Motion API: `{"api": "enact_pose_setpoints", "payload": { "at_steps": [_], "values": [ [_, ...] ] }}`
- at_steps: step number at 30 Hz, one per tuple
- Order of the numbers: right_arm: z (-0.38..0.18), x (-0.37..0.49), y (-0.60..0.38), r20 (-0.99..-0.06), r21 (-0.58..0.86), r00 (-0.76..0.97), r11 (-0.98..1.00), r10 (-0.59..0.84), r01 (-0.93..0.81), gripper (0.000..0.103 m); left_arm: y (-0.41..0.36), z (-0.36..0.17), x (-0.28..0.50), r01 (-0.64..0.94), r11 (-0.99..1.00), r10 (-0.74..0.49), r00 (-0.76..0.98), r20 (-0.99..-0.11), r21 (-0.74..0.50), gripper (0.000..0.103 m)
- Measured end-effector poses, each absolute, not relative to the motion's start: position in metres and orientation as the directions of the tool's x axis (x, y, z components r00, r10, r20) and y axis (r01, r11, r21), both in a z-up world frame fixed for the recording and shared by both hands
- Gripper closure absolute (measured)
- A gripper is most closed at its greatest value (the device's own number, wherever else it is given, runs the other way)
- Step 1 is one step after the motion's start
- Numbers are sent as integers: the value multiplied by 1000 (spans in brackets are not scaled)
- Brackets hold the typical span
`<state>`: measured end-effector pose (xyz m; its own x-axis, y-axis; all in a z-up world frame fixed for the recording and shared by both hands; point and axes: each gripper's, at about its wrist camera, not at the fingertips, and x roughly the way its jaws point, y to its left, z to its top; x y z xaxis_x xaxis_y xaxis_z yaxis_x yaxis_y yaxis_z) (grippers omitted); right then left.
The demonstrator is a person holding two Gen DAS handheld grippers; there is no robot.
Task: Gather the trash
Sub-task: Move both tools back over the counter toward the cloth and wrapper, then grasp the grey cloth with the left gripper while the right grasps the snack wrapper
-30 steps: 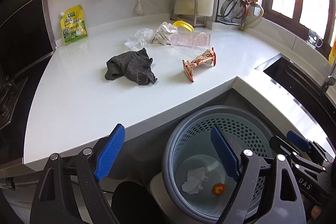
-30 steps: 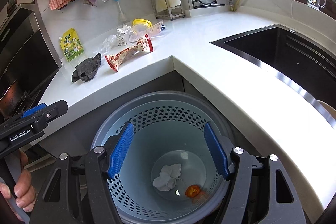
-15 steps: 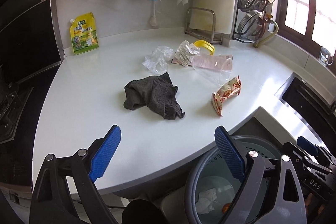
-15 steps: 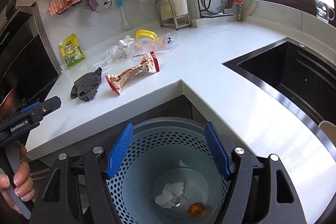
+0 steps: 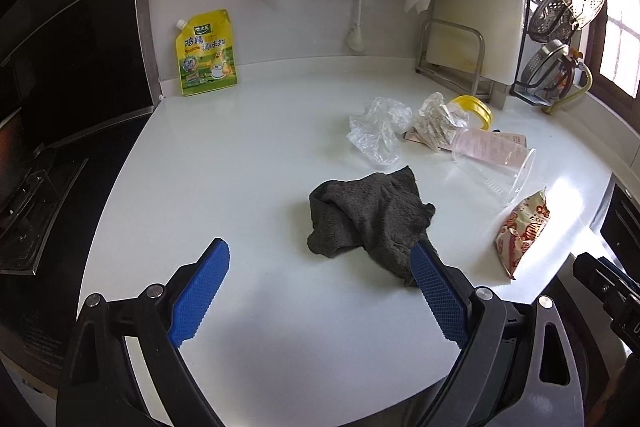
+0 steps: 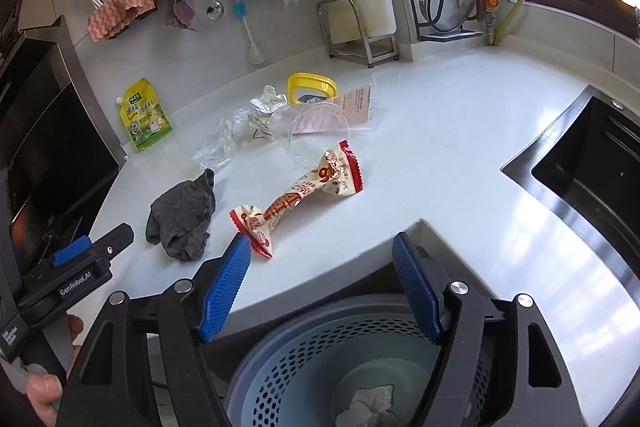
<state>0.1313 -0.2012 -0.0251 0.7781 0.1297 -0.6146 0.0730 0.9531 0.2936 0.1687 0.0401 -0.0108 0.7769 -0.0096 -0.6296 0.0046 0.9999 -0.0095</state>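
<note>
Both my jaws are wide apart with nothing in them; left gripper [image 5: 320, 297] hangs over the white worktop [image 5: 248, 163] right by the grey rag [image 5: 370, 217]; right gripper [image 6: 322, 287] sits above the bin [image 6: 304, 367], which has a crumpled tissue [image 6: 370, 407] inside; snack wrapper [image 6: 298, 201], clear cup [image 6: 316, 139] and plastic bag [image 5: 378, 133] lie on the worktop

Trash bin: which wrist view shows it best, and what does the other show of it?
The right wrist view: the perforated trash bin sits below the counter edge, crumpled paper visible inside. The left wrist view shows none of it; it looks onto the countertop.
</note>
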Motion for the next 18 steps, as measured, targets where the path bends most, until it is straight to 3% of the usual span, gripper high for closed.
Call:
{"api": "enact_pose_setpoints", "payload": {
  "at_steps": [18],
  "values": [
    [-42,191,-175,-701,223,713,946,-11,233,33,54,-21,186,1,999,-25,773,-634,-37,13]
  ]
}}
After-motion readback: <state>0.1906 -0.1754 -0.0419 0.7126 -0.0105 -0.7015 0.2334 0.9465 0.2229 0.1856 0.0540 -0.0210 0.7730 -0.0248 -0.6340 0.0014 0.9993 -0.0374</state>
